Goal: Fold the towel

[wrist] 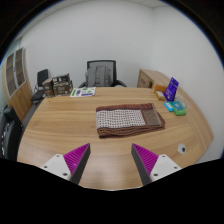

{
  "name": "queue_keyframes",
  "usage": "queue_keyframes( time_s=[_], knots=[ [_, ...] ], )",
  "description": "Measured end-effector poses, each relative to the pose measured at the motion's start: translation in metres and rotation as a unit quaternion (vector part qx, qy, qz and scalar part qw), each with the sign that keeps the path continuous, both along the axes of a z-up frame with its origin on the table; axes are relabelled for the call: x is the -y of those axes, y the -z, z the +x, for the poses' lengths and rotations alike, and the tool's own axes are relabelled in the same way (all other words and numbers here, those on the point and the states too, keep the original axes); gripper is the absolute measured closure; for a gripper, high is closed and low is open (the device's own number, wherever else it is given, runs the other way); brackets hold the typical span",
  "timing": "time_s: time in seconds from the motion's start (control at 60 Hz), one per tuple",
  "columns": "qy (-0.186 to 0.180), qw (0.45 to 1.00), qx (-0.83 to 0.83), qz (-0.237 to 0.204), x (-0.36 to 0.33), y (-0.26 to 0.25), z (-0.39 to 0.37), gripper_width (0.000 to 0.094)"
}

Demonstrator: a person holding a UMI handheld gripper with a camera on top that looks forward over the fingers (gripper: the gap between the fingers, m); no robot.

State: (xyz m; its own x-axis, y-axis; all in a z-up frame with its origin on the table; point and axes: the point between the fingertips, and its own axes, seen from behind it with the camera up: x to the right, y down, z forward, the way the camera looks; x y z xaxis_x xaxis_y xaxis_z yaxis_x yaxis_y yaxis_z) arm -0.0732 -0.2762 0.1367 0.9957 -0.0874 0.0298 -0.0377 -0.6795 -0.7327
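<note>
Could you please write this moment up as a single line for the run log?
task: fold towel | gripper: open, holding nothing | towel: on table, beyond fingers, untouched | stage: approach, no grasp yet

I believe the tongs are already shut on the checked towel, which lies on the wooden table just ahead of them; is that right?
Not quite. In the gripper view the tongs are open and hold nothing; the two fingers stand wide apart with bare table between them. The rest holds: the checked towel lies on the wooden table just ahead of them, untouched.

Folded checkered towel [128, 119] flat on table [60, 125]
</note>
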Motion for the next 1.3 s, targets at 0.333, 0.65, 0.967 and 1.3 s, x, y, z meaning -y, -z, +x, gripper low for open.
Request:
queue_keyframes(
  time_s=[0.333, 0.65, 0.967, 1.3],
  knots=[
    [-0.068, 0.998, -0.011, 0.004, -0.171, 0.094, -0.041, 0.0075],
    [-0.065, 0.997, 0.044, -0.008, -0.216, 0.144, -0.024, 0.0527],
    [-0.059, 0.998, 0.000, -0.004, -0.215, 0.116, -0.041, 0.0886],
    [-0.061, 0.976, -0.183, 0.097, -0.231, -0.033, -0.058, 0.0886]
  ],
)
